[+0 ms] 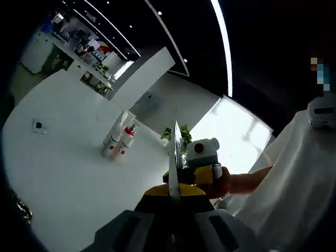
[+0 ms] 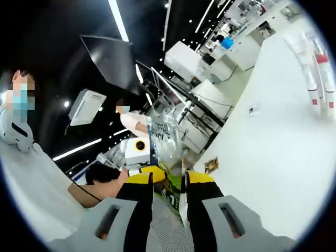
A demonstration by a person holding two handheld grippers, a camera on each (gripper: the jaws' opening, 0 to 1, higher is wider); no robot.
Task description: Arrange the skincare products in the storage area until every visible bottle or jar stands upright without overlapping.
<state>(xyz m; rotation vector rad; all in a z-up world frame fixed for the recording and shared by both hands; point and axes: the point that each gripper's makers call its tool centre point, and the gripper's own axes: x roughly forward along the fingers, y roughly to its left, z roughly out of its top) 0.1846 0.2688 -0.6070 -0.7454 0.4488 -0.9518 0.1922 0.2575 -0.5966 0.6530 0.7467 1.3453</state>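
Skincare bottles [image 1: 119, 139], slim white plastic with red caps and bands, stand upright together left of centre on my smooth white table [image 1: 68, 178]. Centre of frame, my left gripper [image 1: 174, 173] and right gripper [image 2: 168, 181] both clench one thin, glossy clear plastic packet [image 2: 165, 139], seen edge-on from the left.

Room was pretty dark up top, black ceiling [image 1: 173, 21] with long white light strips [image 1: 223, 42] plus little spot lights. Big white table [image 1: 68, 178] underneath. Bright window [image 1: 239, 134] behind a leafy green plant [image 1: 185, 132], and cluttered white counters [image 2: 236, 44] further back.
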